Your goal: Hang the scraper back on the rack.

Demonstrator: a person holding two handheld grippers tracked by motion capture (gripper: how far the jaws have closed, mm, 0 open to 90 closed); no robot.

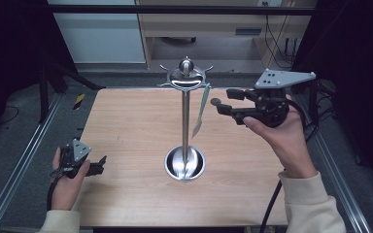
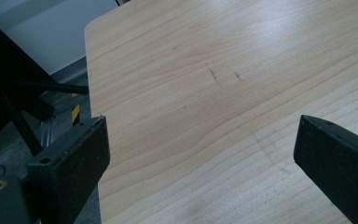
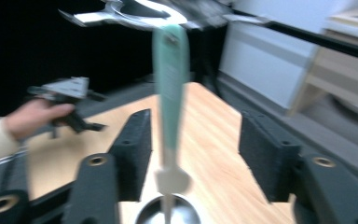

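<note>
A metal stand (image 1: 186, 121) rises from a round bowl-like base (image 1: 198, 164) at the table's middle, with hooks around its top (image 1: 186, 77). A green-handled utensil (image 1: 202, 109) hangs from a hook on its right side. My right gripper (image 1: 222, 99) hovers just right of the utensil, raised and pointing left. In the right gripper view, its jaws (image 3: 196, 149) stand open on either side of the green-handled utensil (image 3: 170, 84), and neither pad touches it. My left gripper (image 1: 101, 165) rests low at the table's left edge, open over bare wood (image 2: 200, 149).
The wooden table (image 1: 126, 126) has aluminium rails along both sides. Dark frame bars stand at the back left, and a desk and cables lie beyond the far edge. In the right gripper view, the hand holding the left gripper (image 3: 70, 100) shows at the far left.
</note>
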